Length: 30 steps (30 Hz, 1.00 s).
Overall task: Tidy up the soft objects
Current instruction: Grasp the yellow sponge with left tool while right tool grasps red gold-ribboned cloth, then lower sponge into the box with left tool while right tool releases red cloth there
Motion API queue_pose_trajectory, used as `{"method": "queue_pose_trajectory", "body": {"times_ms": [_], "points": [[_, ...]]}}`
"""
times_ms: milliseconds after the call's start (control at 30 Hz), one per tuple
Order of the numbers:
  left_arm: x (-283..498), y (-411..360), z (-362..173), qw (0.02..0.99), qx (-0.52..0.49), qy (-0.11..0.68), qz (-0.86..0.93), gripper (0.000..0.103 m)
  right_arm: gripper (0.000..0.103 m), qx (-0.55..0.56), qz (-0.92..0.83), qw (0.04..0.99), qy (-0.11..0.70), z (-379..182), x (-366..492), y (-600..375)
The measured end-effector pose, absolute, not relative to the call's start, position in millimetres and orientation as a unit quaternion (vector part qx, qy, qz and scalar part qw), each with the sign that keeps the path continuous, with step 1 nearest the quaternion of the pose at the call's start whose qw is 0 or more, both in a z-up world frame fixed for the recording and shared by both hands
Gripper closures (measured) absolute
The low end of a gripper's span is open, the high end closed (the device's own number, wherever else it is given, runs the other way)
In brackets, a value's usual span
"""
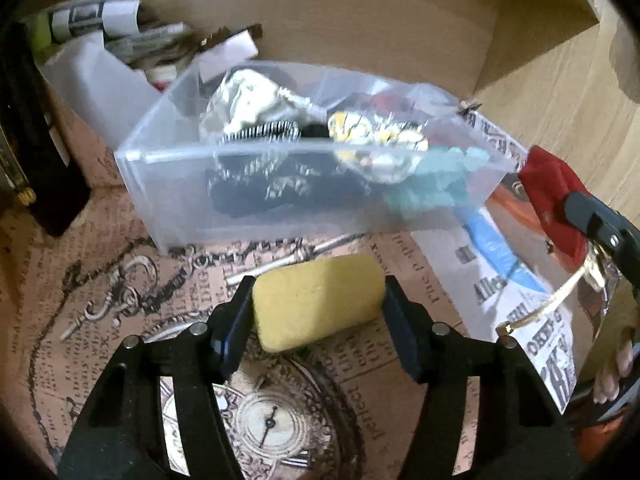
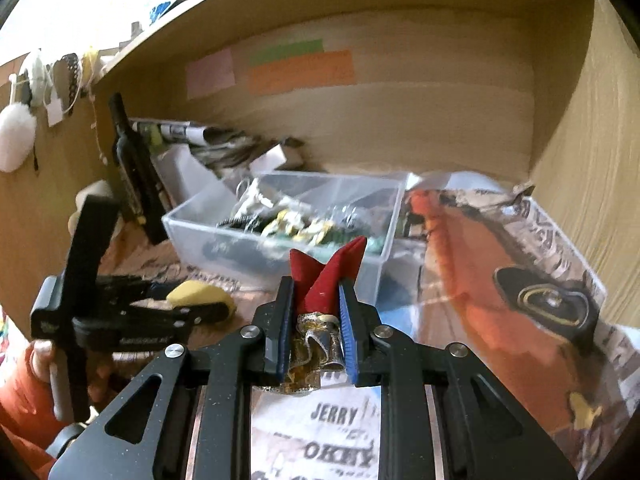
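Left gripper (image 1: 318,300): fingers clamped on the two short ends of the yellow sponge (image 1: 318,300), held above the printed worktop (image 1: 120,280) and just short of the clear bin (image 1: 168,184).
Sponge handling: judged light, soft, springy; its ends barely dent, so the grip looks gentle. The end-to-end hold suits it; a harder squeeze would only buckle it.
Sponge axis: long axis runs across the fingers, left to right, tilted slightly up toward the right.
Clear bin: holds a tangle of soft items, striped, yellow-white and teal; exact kinds unclear through blur.
Right gripper (image 2: 316,320): fingers closed on the red fabric piece (image 2: 328,276), with a gold-silver shiny part bunched lower between them; it hangs near the bin's right corner.
Fabric handling: judged limp, very light, unlikely to slip from the ribbed pads; hold at the gathered base.
Fabric pointing: two red tips stand forward and upward, toward the bin.
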State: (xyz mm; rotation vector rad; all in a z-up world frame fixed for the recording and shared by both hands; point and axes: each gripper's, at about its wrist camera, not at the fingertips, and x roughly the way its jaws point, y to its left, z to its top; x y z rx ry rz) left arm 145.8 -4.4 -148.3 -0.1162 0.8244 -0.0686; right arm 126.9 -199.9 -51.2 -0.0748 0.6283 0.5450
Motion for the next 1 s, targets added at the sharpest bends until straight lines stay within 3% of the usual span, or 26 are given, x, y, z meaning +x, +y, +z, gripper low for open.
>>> {"method": "queue_pose_trajectory", "body": {"times_ms": [600,1000], "points": [[141.3,-0.9,-54.9,0.961,-0.041,0.272,-0.029,0.042,0.084,-0.022,0.279,0.938,0.207,11.5,155.2,-184.0],[162.2,6.6,-26.7,0.970,-0.033,0.242,-0.016,0.042,0.084,-0.037,0.284,0.935,0.208,11.8,186.9,-150.7]]}}
